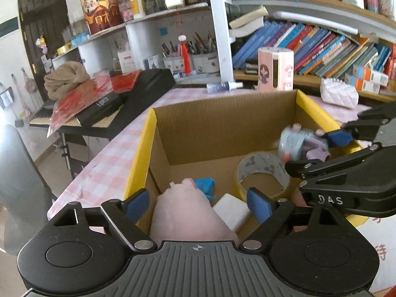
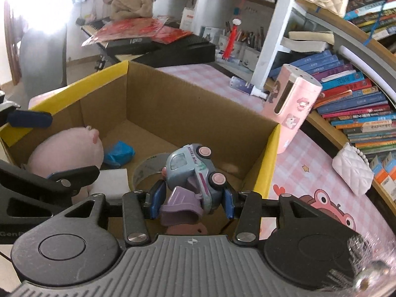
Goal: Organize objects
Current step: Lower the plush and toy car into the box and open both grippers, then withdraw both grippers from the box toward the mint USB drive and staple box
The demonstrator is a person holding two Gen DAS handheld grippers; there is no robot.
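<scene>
An open cardboard box (image 1: 222,123) with yellow flaps stands on the pink checked table; it also shows in the right wrist view (image 2: 173,109). Inside lie a pink plush pig (image 1: 190,212) (image 2: 66,151), a blue crumpled thing (image 1: 205,185) (image 2: 118,152), a white block (image 1: 231,210) (image 2: 112,180) and a tape roll (image 1: 262,173) (image 2: 146,167). My right gripper (image 2: 191,198) is shut on a blue toy truck (image 2: 195,170) with a purple part, held over the box; the truck shows blurred in the left wrist view (image 1: 297,143). My left gripper (image 1: 198,203) is open above the pig.
A pink cartoon container (image 1: 274,69) (image 2: 292,109), a small spray bottle (image 1: 224,86) (image 2: 247,89) and a white quilted pouch (image 1: 339,94) (image 2: 352,170) lie on the table beyond the box. Bookshelves (image 1: 321,49) stand behind. A black keyboard (image 1: 138,91) with red papers is at the left.
</scene>
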